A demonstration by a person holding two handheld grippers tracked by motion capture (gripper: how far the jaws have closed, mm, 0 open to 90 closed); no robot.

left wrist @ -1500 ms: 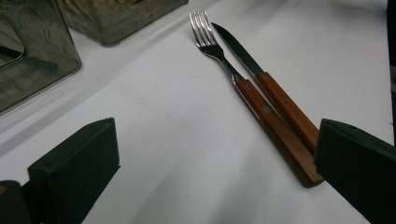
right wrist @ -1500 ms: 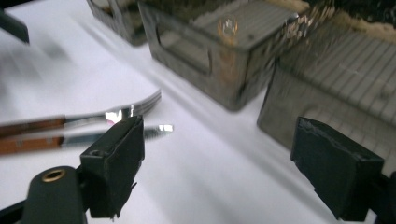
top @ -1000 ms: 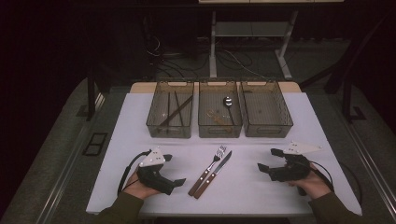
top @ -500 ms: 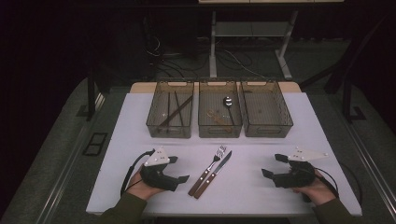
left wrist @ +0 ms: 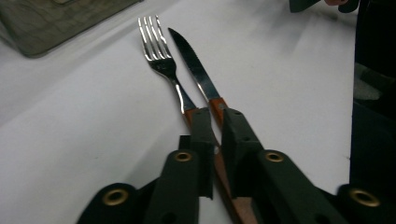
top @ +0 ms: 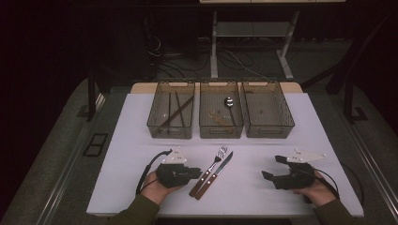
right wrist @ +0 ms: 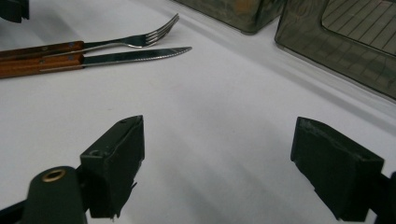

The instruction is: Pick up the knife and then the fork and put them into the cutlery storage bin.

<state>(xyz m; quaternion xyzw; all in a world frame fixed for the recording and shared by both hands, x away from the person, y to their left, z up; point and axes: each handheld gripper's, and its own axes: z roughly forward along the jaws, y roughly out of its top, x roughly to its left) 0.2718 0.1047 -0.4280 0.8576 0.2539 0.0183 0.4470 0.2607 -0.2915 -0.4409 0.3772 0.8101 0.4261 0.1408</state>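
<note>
White sheeting covers the table (top: 141, 140), and all items sit on it. Along the far edge stand three clear plastic bins in a row, touching side by side. The left bin (top: 155, 129) holds dark chopsticks (top: 176, 111) lying slantwise. The middle bin (top: 204, 129) holds a metal spoon (top: 229, 102) near its far right corner. The right bin (top: 285, 123) shows its ribbed floor.

Near the front edge, left of centre, the person's left hand (top: 155, 187) holds the left gripper (top: 199, 172). In the left gripper view its jaws are nearly closed, a narrow slot remaining between them, and they sit over the wooden handles of the cutlery; the left gripper (left wrist: 214, 135) appears to straddle the knife handle, but a firm clench cannot be confirmed.

A fork (top: 210, 168) and a steak knife (top: 216, 174) lie parallel and touching at the middle of the front half, handles toward the front edge, tips angled toward the middle bin. The fork (left wrist: 161, 60) lies left of the knife (left wrist: 191, 60) in the left gripper view.

Toward the front right corner, the right hand (top: 317, 191) holds the right gripper (top: 272, 168), well apart from the cutlery. In its own view the right gripper (right wrist: 217, 154) is spread wide, released, with bare sheeting between the jaws.
</note>
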